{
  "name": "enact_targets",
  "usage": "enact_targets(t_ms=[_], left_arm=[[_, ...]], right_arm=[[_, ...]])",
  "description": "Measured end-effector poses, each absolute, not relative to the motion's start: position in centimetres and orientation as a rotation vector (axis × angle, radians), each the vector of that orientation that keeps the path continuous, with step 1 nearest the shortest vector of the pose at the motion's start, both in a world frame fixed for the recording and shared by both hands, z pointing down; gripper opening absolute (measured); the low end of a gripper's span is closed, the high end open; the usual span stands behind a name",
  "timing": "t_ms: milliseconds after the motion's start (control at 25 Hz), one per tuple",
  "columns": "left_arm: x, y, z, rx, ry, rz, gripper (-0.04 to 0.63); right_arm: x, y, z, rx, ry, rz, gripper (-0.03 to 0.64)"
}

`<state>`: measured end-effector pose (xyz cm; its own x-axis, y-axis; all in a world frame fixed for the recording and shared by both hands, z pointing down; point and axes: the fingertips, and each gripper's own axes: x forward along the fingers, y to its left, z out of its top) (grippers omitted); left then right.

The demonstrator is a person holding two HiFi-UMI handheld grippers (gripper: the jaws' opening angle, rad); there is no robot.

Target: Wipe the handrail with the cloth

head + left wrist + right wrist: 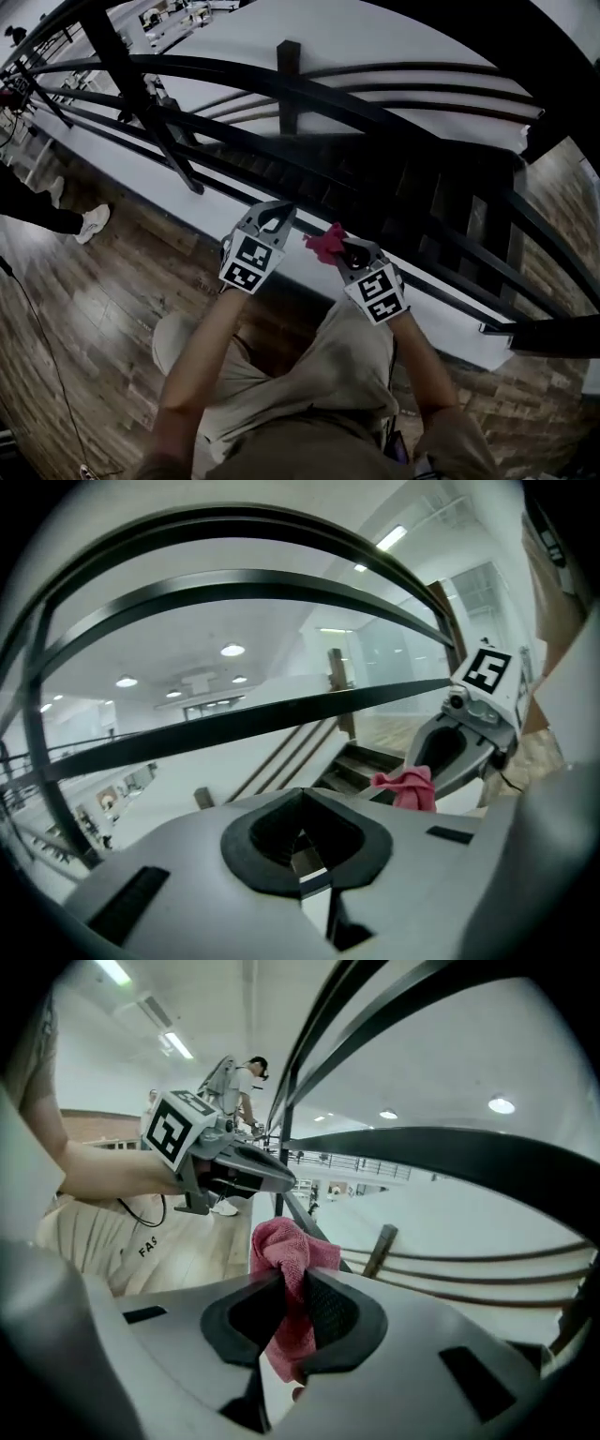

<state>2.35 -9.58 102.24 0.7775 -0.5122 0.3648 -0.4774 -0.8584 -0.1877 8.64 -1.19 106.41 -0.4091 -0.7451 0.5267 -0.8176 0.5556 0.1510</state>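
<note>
Pink-red terry cloth [323, 243] pinched in the right tool [343, 247], just short of the black curved metal handrail [309, 90]; looks like the wipe hasn't started.

Head view: both tools are low, side by side over the white ledge at the rail's foot. The left tool [276, 216] is just left of the cloth. The rail bars run left to right across the view, ahead of and above the tools. Left gripper view: jaws together with nothing between them, a dark bar [281, 714] crosses ahead, and the cloth is off to the right. Right gripper view: jaws clamped on the cloth's middle, a bunch poking out front and a tail hanging below. The nearest bar [450, 1162] lies ahead to the right, long axis across the jaws, apart from the cloth. The right tool is nearer, so the reach is forward and up.
</note>
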Motion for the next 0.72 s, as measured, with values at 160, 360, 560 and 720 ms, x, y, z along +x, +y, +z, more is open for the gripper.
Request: enact_targets(t_ms=[160, 360, 560, 720], left_arm=[[-8.7, -16.6, 103.5, -2.881, 1.176, -0.593, 0.017], [-18.7, -23.4, 107.1, -2.871, 1.534, -0.671, 0.017], [-24.4, -28.0, 111.2, -2.91, 1.653, -0.725, 0.017], [-26.5, -30.4, 112.8, -2.968, 1.663, -0.699, 0.017]], right_arm=[[-1.2, -8.1, 109.0, 1.166, -2.25, 0.079, 0.06], [-11.0, -16.0, 113.6, 1.093, -2.238, 0.093, 0.06], [-18.1, -24.2, 118.3, 1.149, -2.227, 0.092, 0.06], [-22.4, -30.2, 121.6, 1.309, -2.198, 0.095, 0.06]])
